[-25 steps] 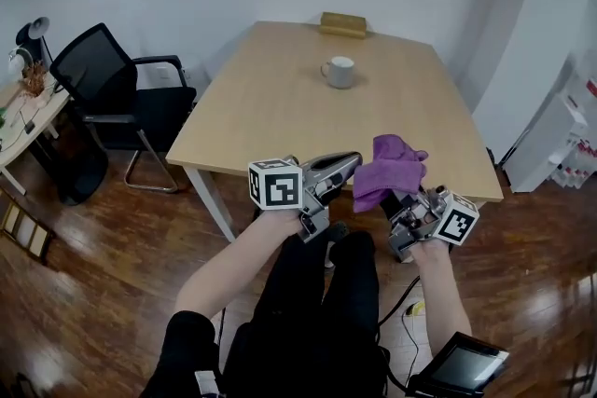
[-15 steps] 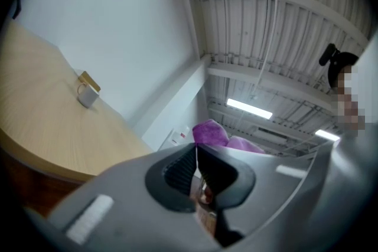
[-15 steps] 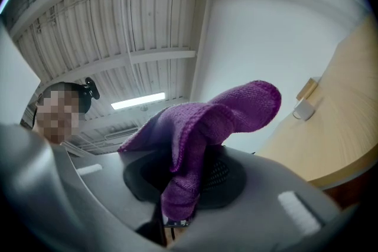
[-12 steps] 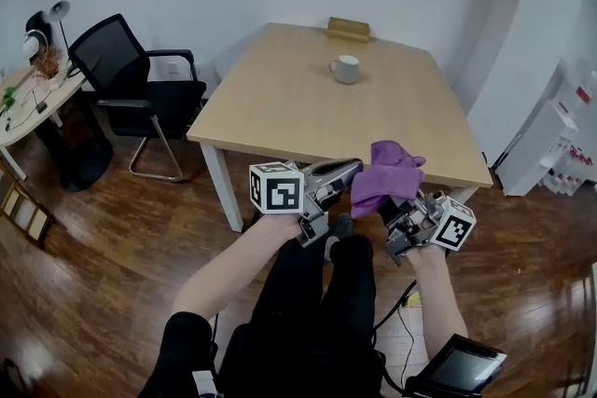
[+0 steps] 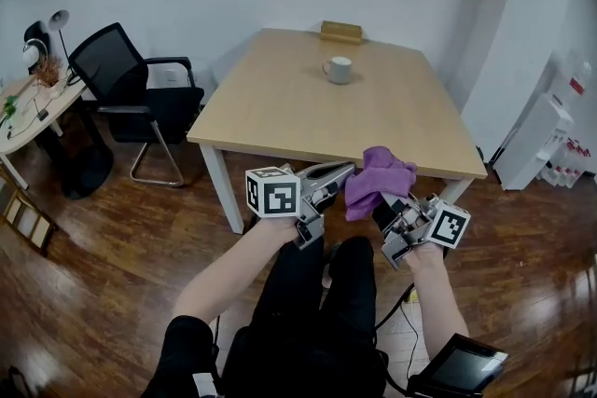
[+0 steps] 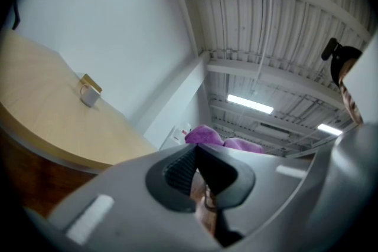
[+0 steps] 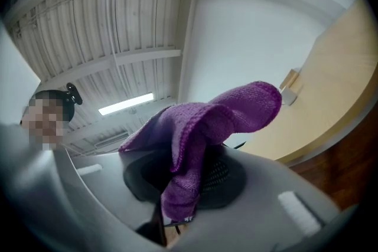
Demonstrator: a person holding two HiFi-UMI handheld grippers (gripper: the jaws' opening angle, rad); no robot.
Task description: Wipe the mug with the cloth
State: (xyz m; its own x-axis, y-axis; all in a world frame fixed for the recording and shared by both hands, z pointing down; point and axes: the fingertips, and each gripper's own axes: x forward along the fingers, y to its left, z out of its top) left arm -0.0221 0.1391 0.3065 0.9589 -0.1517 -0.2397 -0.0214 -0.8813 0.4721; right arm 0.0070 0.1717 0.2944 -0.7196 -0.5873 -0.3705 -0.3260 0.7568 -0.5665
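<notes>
Purple cloth (image 5: 378,180) pinched by right gripper (image 5: 384,206); left gripper (image 5: 347,171) pressed together; mug (image 5: 338,70) on table (image 5: 280,102), chair (image 5: 117,75) alongside.

Both tongs have come back from the surface (image 5: 308,107) in my head view: the left tongs (image 5: 347,170) now sit short of its near edge, and only the top of the cloth (image 5: 377,179) in the right tongs (image 5: 384,208) overlaps it.

Nothing readable is showing anywhere I'm looking. The marker cubes (image 5: 272,192) are carrying only black-and-white square patterns, and red print on the white cabinet (image 5: 546,140) is staying too small to read.
</notes>
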